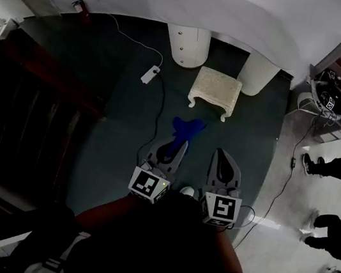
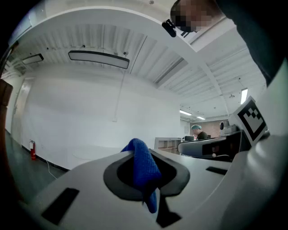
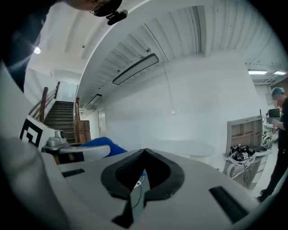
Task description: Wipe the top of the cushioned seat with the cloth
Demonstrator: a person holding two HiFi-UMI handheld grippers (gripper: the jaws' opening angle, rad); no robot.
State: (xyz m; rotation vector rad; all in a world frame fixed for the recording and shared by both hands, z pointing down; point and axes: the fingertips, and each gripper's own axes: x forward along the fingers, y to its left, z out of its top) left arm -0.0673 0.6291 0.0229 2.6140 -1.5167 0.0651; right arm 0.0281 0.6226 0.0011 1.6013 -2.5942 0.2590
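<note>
The cushioned seat (image 1: 216, 90) is a small cream stool standing on the dark floor ahead of me. A blue cloth (image 1: 187, 127) hangs from my left gripper (image 1: 180, 143), just short of the stool's near side. Seen from the left gripper view, the cloth (image 2: 144, 170) is pinched between the jaws of that gripper (image 2: 139, 153). To the right of it, my right gripper (image 1: 220, 154) is held at about the same height. Its jaws (image 3: 144, 152) meet at the tips and hold nothing. The right gripper view also catches the blue cloth (image 3: 102, 144) off to its left.
Two white round pillars (image 1: 187, 45) (image 1: 259, 73) stand behind the stool. A white power strip (image 1: 150, 74) with its cable lies on the floor at the left. A dark wooden staircase (image 1: 25, 115) fills the left side. A person's legs (image 1: 340, 166) and a shelf (image 1: 340, 96) are at the right.
</note>
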